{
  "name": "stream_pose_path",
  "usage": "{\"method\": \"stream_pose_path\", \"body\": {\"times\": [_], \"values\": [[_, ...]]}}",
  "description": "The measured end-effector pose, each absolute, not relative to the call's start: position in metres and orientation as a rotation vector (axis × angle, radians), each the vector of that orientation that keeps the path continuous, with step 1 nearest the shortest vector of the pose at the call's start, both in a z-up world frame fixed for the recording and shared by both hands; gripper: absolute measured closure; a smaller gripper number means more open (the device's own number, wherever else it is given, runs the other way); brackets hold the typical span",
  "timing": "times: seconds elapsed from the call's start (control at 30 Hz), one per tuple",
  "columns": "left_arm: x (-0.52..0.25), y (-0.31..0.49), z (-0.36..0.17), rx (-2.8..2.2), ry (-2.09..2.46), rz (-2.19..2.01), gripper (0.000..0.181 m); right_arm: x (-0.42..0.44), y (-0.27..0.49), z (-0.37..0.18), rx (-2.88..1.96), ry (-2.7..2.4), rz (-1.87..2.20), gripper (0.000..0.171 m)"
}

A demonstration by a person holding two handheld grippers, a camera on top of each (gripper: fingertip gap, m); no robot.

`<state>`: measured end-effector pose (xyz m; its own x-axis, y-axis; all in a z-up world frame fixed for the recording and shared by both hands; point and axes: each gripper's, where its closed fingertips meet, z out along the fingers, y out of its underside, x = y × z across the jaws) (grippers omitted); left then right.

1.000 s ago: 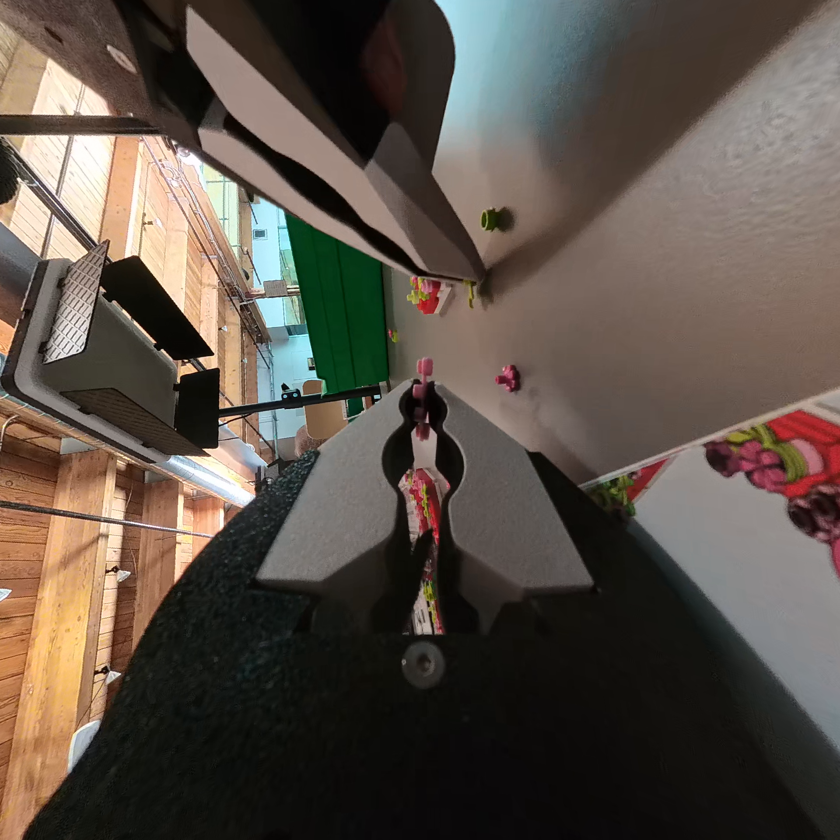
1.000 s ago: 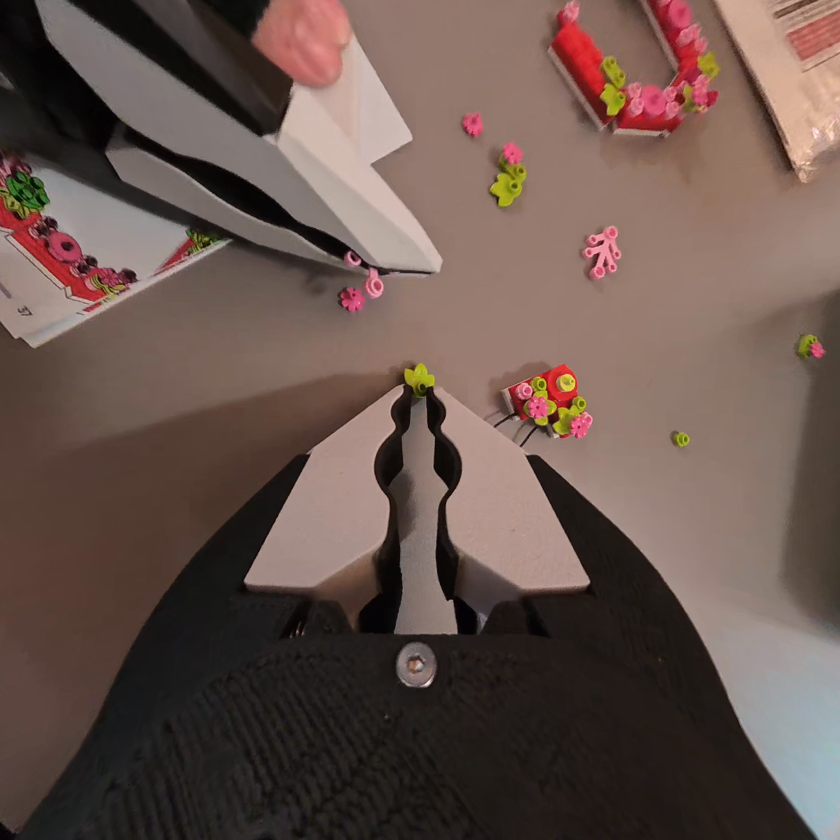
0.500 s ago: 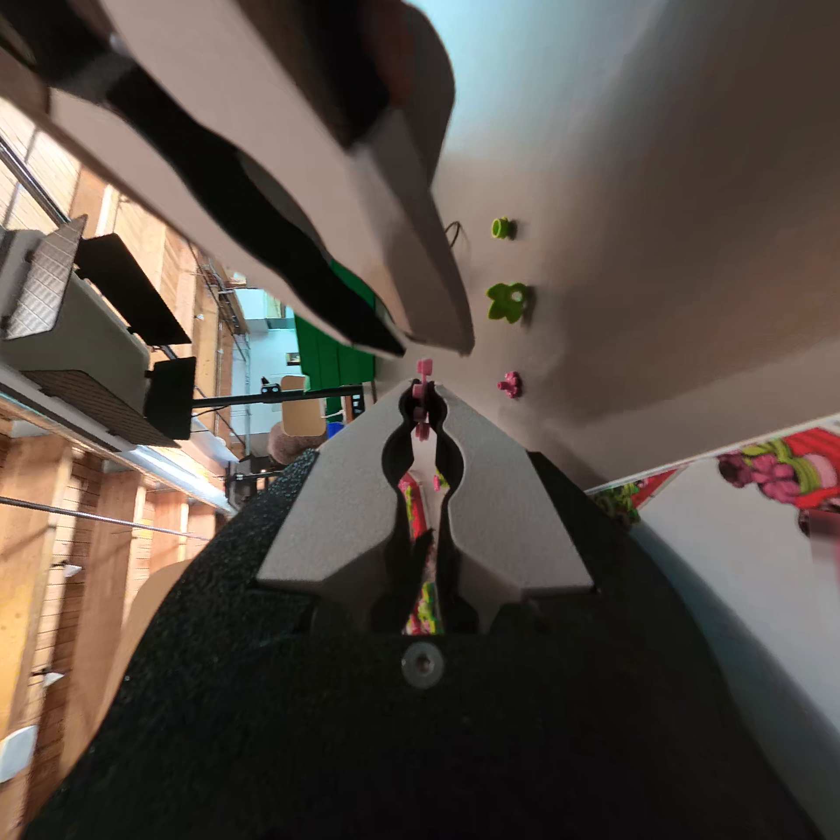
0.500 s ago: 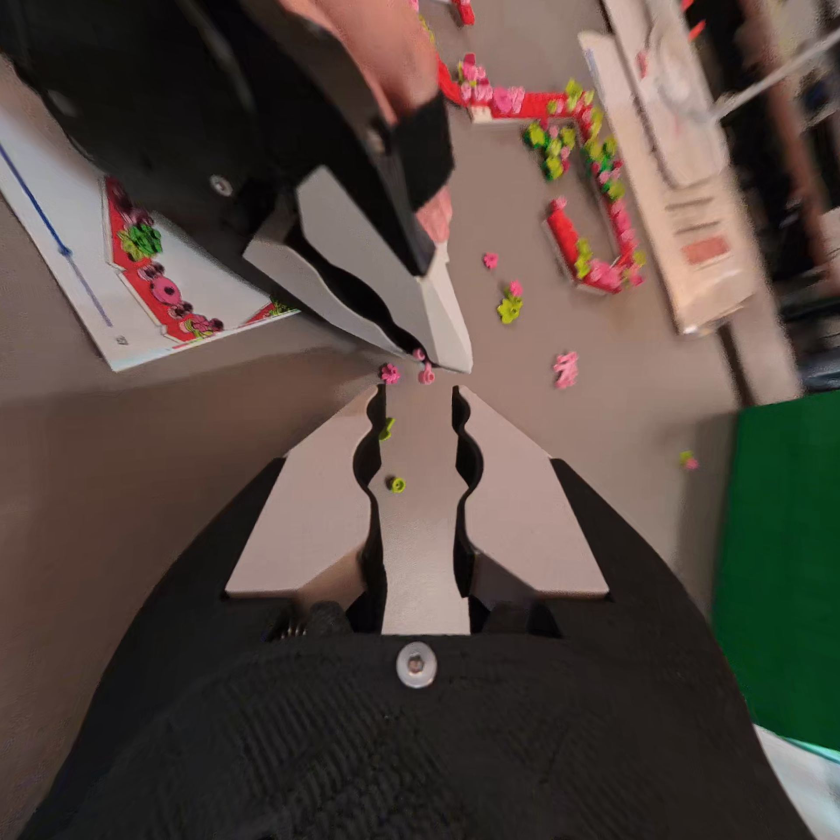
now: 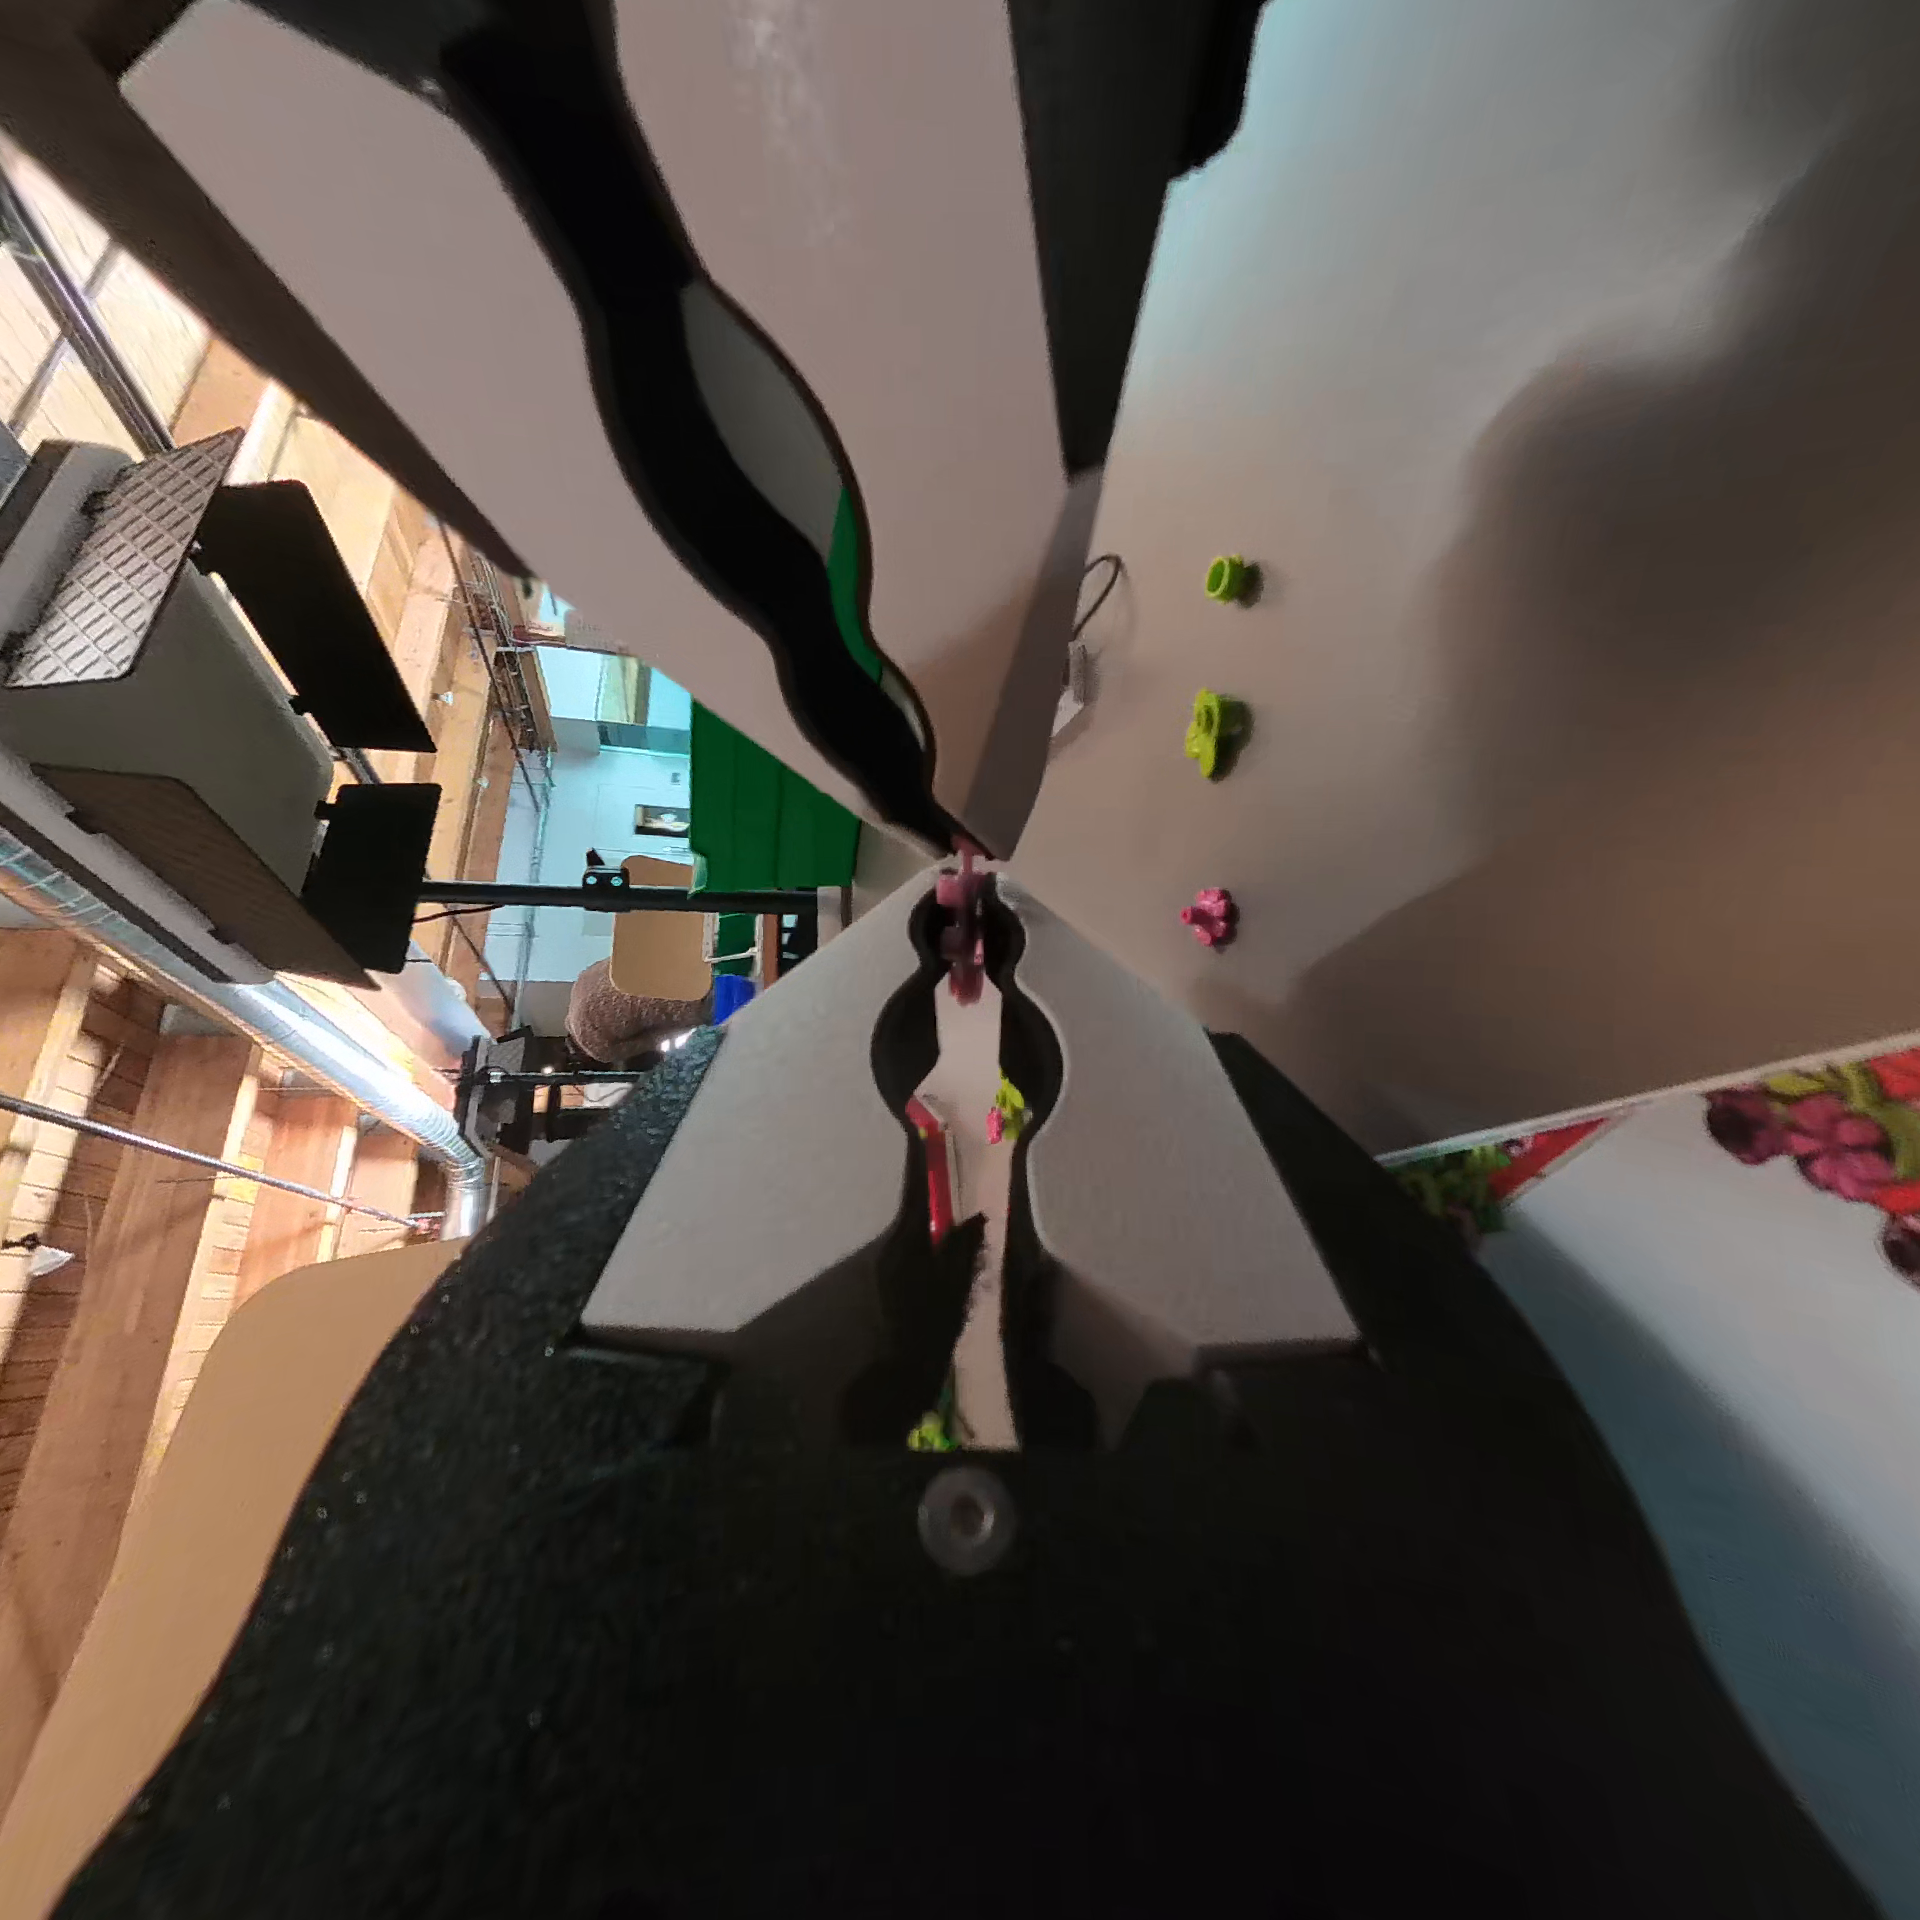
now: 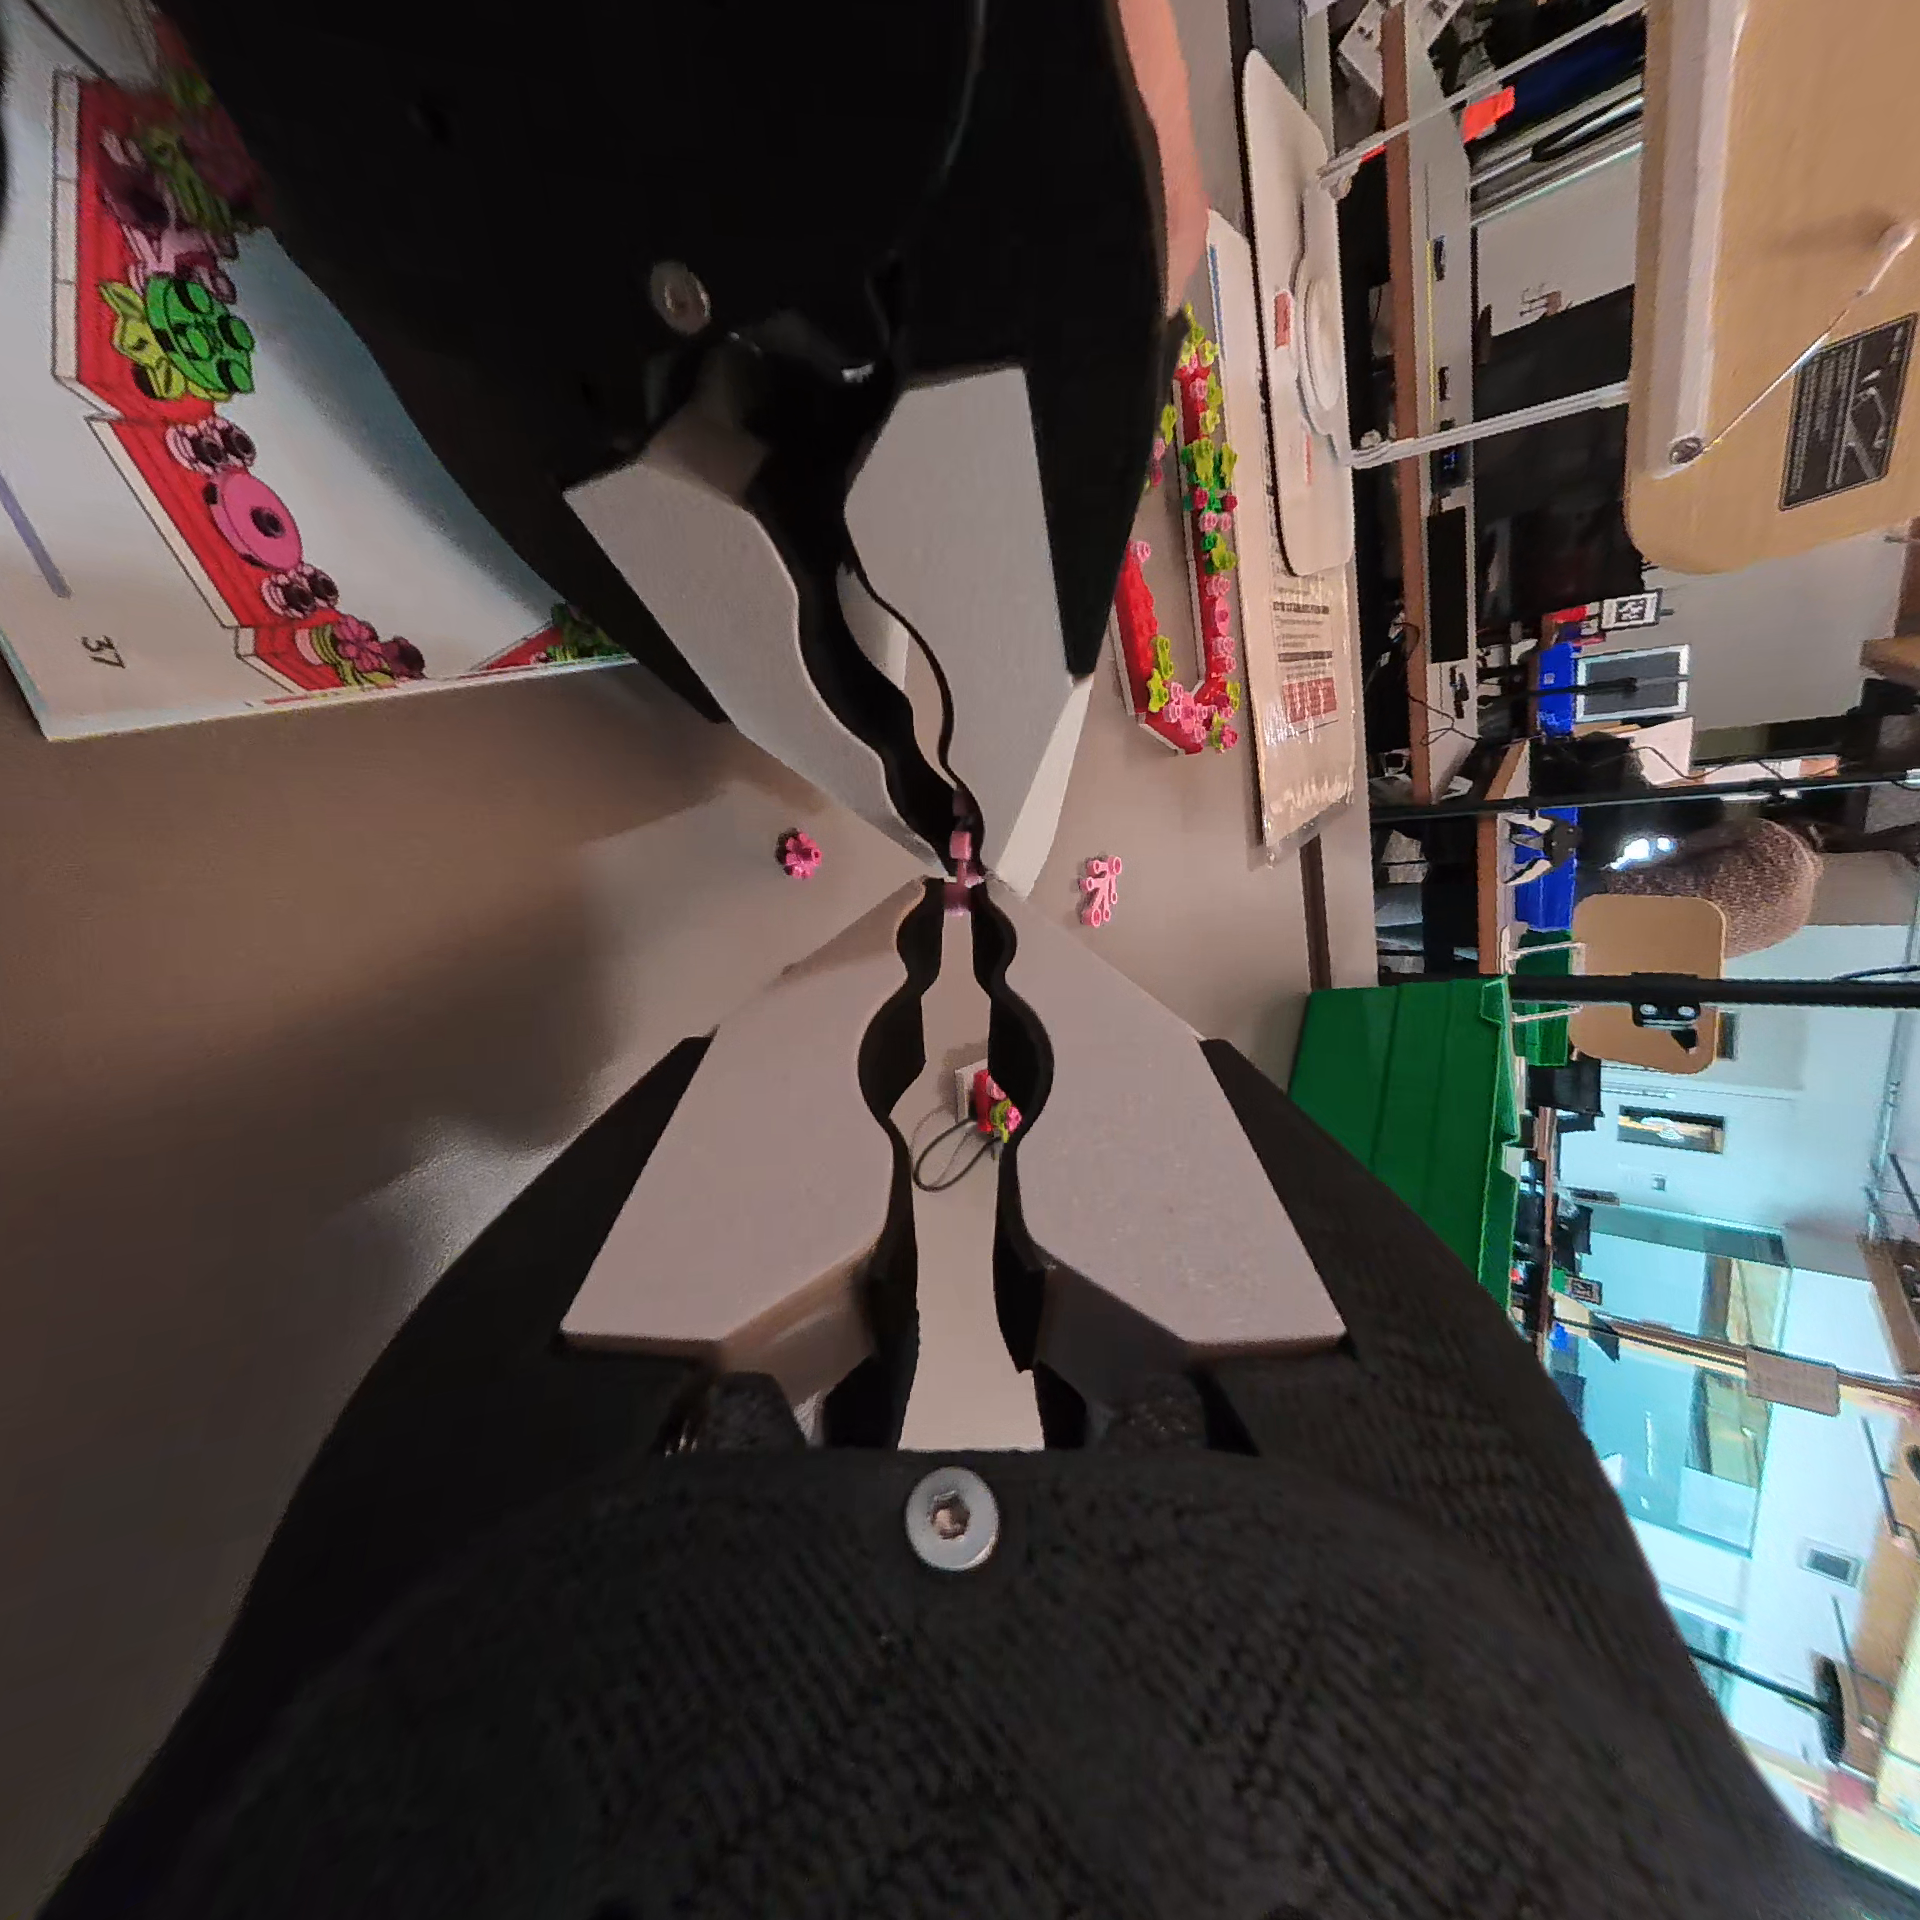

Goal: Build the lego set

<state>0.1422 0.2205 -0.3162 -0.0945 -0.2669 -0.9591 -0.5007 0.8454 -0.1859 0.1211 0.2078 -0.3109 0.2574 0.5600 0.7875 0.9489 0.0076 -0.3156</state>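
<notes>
Pink lego flower stem (image 5: 964, 940): pinched at the tips of the left gripper (image 5: 966, 914), clear of the grey table (image 5: 1558, 416). Right gripper (image 6: 961, 896) tip to tip with it, nearly closed on the stem's far end; firm hold not confirmed. Judged feather-light, rigid, slick, thin, so grip its thicker knob squarely. Beyond: loose pink flower (image 5: 1208, 916), lime leaf piece (image 5: 1214, 727), lime stud (image 5: 1231, 578).

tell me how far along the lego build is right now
Done: a red wall section studded with pink and green flowers lies on the table. In hand: the left gripper is shut on a small pink piece, and the right gripper meets it tip to tip, seemingly closing on the same piece. Left: a pink flower, two green pieces and a pink branch piece lie loose.
</notes>
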Motion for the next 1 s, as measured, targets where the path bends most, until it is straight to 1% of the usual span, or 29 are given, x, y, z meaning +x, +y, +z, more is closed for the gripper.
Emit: {"method": "stream_pose_path", "body": {"times": [0.03,0.37,0.4,0.43,0.47,0.53,0.6,0.83,1.0], "values": [[0.142,0.222,-0.317,-0.595,1.689,0.240,0.180,0.122,0.208,-0.312,-1.665,-1.418,-0.576,0.168],[0.141,0.224,-0.321,-0.597,1.722,0.265,0.180,0.122,0.206,-0.315,-1.677,-1.407,-0.533,0.168],[0.141,0.224,-0.321,-0.594,1.724,0.272,0.180,0.122,0.205,-0.317,-1.705,-1.390,-0.468,0.163],[0.140,0.226,-0.321,-0.593,1.725,0.288,0.180,0.123,0.202,-0.319,-1.757,-1.362,-0.366,0.154],[0.140,0.227,-0.321,-0.581,1.725,0.303,0.180,0.125,0.199,-0.323,-1.825,-1.335,-0.240,0.150],[0.139,0.227,-0.321,-0.556,1.724,0.319,0.180,0.130,0.189,-0.333,-1.972,-1.277,0.034,0.150],[0.139,0.225,-0.319,-0.534,1.720,0.322,0.180,0.135,0.184,-0.338,-2.032,-1.226,0.212,0.149],[0.140,0.221,-0.322,-0.483,1.737,0.352,0.180,0.139,0.185,-0.342,-2.091,-1.161,0.463,0.156],[0.140,0.223,-0.324,-0.489,1.743,0.357,0.180,0.140,0.182,-0.347,-2.135,-1.151,0.445,0.160]]}}
